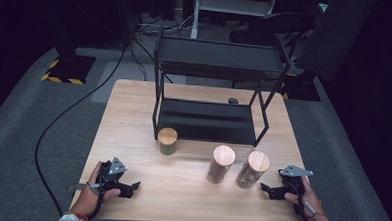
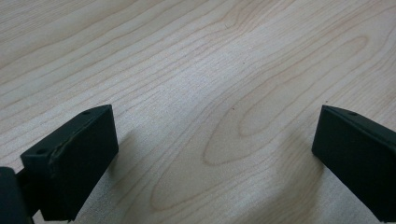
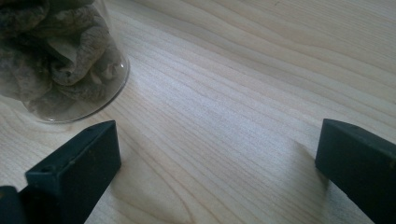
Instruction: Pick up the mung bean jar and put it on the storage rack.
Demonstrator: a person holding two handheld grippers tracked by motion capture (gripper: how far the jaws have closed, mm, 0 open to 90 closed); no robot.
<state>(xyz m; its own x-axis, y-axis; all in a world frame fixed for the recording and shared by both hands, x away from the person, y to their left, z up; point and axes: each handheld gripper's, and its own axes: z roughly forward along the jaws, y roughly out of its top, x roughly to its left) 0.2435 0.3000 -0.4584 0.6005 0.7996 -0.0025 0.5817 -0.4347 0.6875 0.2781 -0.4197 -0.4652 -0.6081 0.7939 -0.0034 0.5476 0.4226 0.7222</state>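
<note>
Three jars with wooden lids stand on the wooden table [image 1: 133, 118]: a short dark jar [image 1: 167, 141] in front of the rack, and two tall clear jars [image 1: 220, 164] [image 1: 252, 170] side by side to its right. My left gripper [image 1: 132, 189] rests near the front left edge, open, its jaws wide apart over bare wood [image 2: 215, 140]. My right gripper [image 1: 265, 190] sits at the front right, open, just right of the nearer tall jar. That jar [image 3: 60, 60], packed with brown dried pieces, stands beyond the left jaw of my right gripper [image 3: 217, 154], not between the jaws.
A black two-tier metal rack [image 1: 208, 121] stands at the back of the table, its lower shelf bare. A small dark object [image 1: 233, 100] lies behind it. Cables run over the grey carpet [image 1: 43, 134] to the left.
</note>
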